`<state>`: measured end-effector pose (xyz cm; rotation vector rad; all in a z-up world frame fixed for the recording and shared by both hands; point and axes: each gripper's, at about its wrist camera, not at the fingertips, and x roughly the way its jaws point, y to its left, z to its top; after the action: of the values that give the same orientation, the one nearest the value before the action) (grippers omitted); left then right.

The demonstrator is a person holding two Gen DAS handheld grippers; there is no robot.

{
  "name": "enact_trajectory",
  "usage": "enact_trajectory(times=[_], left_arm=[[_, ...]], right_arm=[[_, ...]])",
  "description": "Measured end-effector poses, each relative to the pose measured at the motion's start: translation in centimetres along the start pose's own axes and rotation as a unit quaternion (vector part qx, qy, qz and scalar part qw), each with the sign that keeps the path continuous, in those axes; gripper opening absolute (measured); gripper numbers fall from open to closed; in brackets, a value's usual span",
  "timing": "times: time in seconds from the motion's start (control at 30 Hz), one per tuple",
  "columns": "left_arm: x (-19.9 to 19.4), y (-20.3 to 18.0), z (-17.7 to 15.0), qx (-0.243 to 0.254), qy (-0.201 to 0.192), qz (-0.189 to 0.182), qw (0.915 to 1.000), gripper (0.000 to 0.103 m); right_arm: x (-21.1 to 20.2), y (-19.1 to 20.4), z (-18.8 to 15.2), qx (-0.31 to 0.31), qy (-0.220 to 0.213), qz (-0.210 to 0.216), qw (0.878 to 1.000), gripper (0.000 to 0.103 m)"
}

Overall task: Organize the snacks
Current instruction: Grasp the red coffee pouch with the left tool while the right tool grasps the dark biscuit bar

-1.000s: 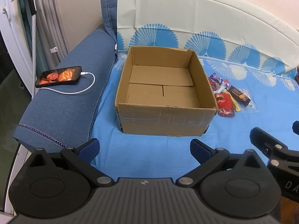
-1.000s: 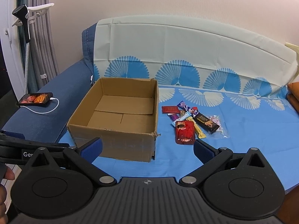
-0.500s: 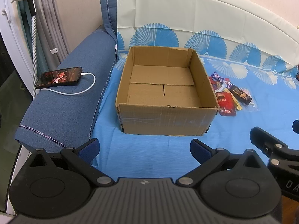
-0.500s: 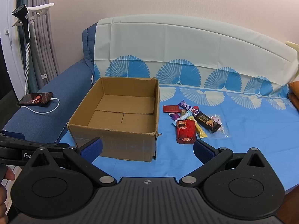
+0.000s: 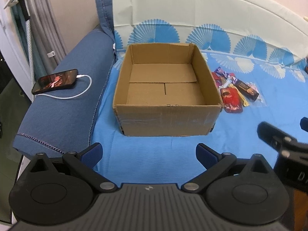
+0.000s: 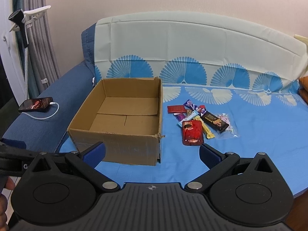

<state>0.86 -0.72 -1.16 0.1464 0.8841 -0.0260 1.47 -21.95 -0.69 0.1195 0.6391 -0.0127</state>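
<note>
An open, empty cardboard box (image 5: 165, 88) (image 6: 123, 119) stands on the blue sofa cover. A pile of snack packets lies just right of it: a red pack (image 6: 192, 133) (image 5: 232, 100), a dark chocolate bar (image 6: 215, 123) (image 5: 246, 90), a yellow stick (image 6: 206, 129), a small red packet (image 6: 176, 109) and purple wrappers (image 6: 194, 106). My left gripper (image 5: 149, 154) is open and empty, in front of the box. My right gripper (image 6: 152, 154) is open and empty, in front of the box's right corner, near the red pack. The right gripper also shows at the right edge of the left wrist view (image 5: 283, 142).
A phone (image 5: 54, 81) (image 6: 35, 104) on a white charging cable (image 5: 77, 94) lies on the sofa's blue armrest (image 5: 63, 111) at left. A steamer stand and curtains (image 6: 25, 38) stand beyond the armrest. The white-and-blue fan-patterned backrest (image 6: 192, 48) runs behind.
Both grippers have shifted slightly, the right one a little left and nearer the box and snacks. Nothing has been taken hold of; the jaws stay open.
</note>
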Motion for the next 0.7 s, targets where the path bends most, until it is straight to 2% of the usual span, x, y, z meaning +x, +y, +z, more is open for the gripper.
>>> enact_trajectory(times=[0.17,0.3,0.53,0.7], left_arm=[[0.9,-2.0,0.8,0.019,0.008,-0.003,0.9998,0.103],[1.6,-4.7,2.2,0.036,0.003,-0.017,0.9992,0.103],[4.5,-12.7,6.1,0.066,0.0,-0.072,0.9952,0.103],[9.4,-20.2,9.3,0.095,0.018,-0.106,0.9897,0.103]], right_arm=[[0.7,-2.4,0.1,0.024,-0.003,-0.009,1.0,0.103],[1.4,-5.5,0.1,0.038,-0.009,-0.037,0.999,0.103],[3.5,-13.9,-0.5,0.06,-0.007,-0.106,0.992,0.103],[7.3,-19.8,-0.6,0.07,0.018,-0.136,0.988,0.103]])
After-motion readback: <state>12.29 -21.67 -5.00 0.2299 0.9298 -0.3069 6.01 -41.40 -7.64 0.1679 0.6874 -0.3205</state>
